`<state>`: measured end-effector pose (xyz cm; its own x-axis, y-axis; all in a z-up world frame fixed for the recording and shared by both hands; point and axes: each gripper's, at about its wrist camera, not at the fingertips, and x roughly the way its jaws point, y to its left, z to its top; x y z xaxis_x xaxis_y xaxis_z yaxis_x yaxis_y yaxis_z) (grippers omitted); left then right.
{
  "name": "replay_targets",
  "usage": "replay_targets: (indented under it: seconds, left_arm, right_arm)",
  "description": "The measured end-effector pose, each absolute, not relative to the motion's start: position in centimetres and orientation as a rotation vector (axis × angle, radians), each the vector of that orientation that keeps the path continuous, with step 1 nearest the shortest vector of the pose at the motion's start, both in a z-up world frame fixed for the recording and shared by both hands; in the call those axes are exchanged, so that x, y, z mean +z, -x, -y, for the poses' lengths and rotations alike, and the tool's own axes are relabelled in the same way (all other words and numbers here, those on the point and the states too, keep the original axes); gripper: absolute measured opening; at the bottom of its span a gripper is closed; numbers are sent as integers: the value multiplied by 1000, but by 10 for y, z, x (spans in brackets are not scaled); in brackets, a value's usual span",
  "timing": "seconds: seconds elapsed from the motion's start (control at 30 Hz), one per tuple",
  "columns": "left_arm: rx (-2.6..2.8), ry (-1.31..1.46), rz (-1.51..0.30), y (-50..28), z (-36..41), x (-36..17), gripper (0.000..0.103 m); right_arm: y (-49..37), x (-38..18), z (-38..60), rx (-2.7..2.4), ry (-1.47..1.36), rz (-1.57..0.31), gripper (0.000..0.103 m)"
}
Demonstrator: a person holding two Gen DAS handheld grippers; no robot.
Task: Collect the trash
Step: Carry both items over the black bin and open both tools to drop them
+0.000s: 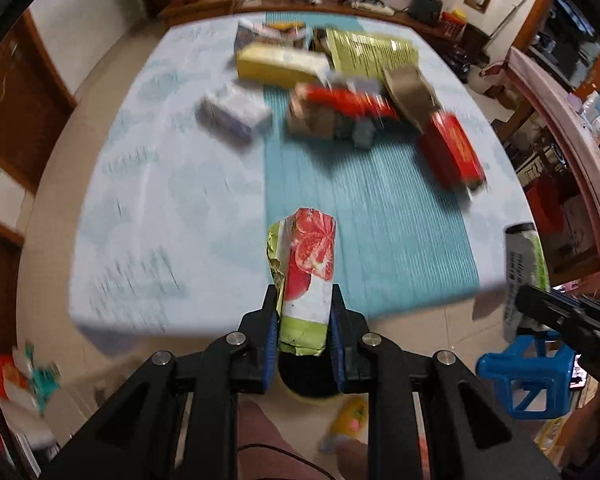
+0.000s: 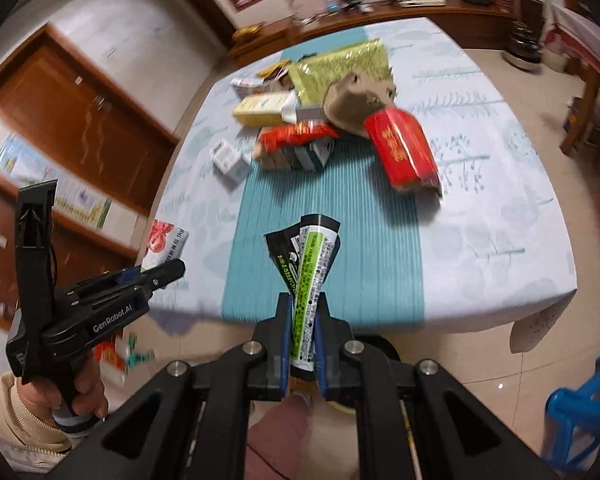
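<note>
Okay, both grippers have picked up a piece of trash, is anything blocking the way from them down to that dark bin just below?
Nothing visible does. The left gripper holds the tomato-print carton right above the dark bin, and the right gripper holds the green-and-black wrapper over its rim. Open air lies between.

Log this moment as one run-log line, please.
left hand-held gripper: shut on fruit-print carton | right hand-held gripper: shut on green-black wrapper | table: boxes, packets remain

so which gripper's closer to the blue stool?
Right. The right gripper, shut on a wrapper, sits just above the blue stool; the left gripper, holding a carton, is farther left.
</note>
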<state>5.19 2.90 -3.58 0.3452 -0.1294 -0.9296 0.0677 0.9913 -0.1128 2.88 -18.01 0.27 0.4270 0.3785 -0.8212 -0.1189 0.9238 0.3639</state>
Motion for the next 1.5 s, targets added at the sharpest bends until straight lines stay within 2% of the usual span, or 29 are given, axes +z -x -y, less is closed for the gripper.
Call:
replay_targets:
  seconds: [0.23, 0.53, 0.93, 1.2, 1.4, 1.47, 1.5]
  left_arm:
    - [-84, 15, -1354, 8, -9, -82, 20]
    - [-96, 29, -1483, 32, -1, -192, 20]
    - [-126, 29, -1508, 15, 18, -344, 21]
    - [-128, 33, -1515, 2, 18, -396, 24]
    - [-146, 12, -1493, 1, 23, -403, 35]
    - [-150, -3, -1482, 1, 23, -404, 48]
    - [-138, -11, -1462, -1, 25, -402, 50]
  right_arm:
    - [6, -56, 188, 418, -269, -1245, 10]
    - [20, -178, 175, 345, -321, -1410, 10]
    - [17, -353, 173, 186, -380, -1445, 10]
    - [7, -414, 175, 144, -432, -1439, 13]
    - [-1, -426, 166, 144, -426, -1448, 15]
    - [-2, -429, 165, 137, -430, -1454, 24]
    - [-2, -431, 165, 132, -439, -1457, 34]
